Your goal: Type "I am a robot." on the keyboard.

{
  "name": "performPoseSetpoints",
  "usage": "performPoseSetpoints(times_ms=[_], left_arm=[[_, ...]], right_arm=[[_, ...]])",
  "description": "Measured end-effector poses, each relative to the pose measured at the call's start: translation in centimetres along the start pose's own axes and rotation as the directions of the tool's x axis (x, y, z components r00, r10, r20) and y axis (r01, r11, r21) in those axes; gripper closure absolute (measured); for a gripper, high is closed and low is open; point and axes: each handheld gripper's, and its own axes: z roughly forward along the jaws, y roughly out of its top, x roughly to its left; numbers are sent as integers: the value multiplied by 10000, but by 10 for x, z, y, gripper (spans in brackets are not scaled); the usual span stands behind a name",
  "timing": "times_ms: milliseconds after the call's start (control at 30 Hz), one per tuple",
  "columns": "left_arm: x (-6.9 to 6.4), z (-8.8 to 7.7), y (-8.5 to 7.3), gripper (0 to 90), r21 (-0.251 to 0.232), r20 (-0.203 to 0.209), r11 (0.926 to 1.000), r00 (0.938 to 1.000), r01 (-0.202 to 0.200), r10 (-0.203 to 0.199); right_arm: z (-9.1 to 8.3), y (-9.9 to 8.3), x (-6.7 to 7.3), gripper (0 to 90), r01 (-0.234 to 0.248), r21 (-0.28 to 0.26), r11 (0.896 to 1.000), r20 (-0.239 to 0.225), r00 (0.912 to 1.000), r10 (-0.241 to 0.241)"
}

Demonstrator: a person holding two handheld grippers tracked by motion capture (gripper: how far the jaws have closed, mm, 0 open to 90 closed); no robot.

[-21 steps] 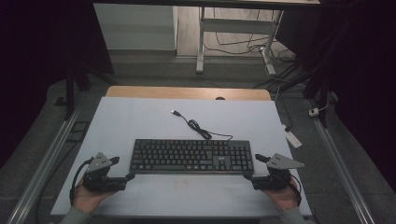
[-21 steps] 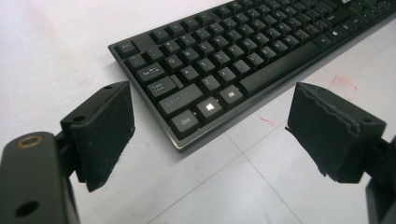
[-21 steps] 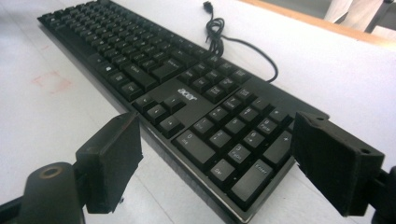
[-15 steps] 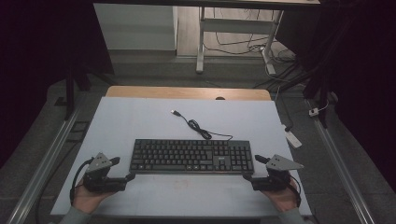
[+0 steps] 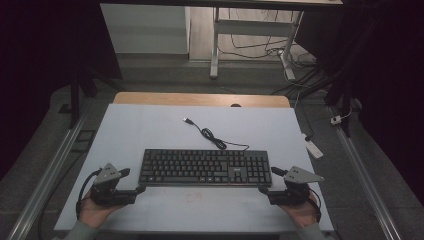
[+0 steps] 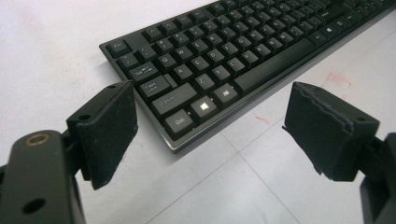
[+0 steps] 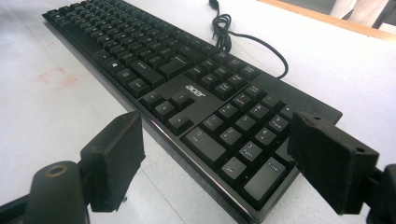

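Roughly centred on the white table [image 5: 150,130], a black full-size keyboard [image 5: 205,167] lies flat with its long edge facing the person, well inside the table's borders. At its left end the left gripper [image 5: 134,190] rests low on the table, jaws spread wide with nothing between the pads; in the left gripper view the keyboard's [image 6: 224,60] near-left corner, by the Ctrl key, sits just ahead of the gap and is not touched. Behind the board, toward the right of its middle, its thin black USB cable [image 5: 210,136] runs off in a loose kinked loop and ends in a free plug farther back. At the right end the right gripper [image 5: 264,190] mirrors the left, jaws likewise released and empty; in the right gripper view the number-pad corner of the keyboard [image 7: 196,98] lies between and just beyond the pads.

It is likely a light, stiff plastic slab, long enough to twist or tip if lifted from one end, and its smooth bezel may slip under the pads. Pinching the thin front edge at both end corners, clear of the keys, looks safest, since the keycaps give way and could pop off. The trailing cable will drag and may snag.
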Motion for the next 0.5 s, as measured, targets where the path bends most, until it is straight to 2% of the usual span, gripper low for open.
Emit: performPoseSetpoints(times_ms=[267,500], left_arm=[[-5,1,8,191,-19,169,9997,9996,-232,232],[-7,1,27,216,-38,330,9995,9989,-329,330]], right_arm=[[-1,4,3,206,-71,-136,9999,-87,9999,70],[5,13,8,225,-78,-180,9998,-362,9993,71]])
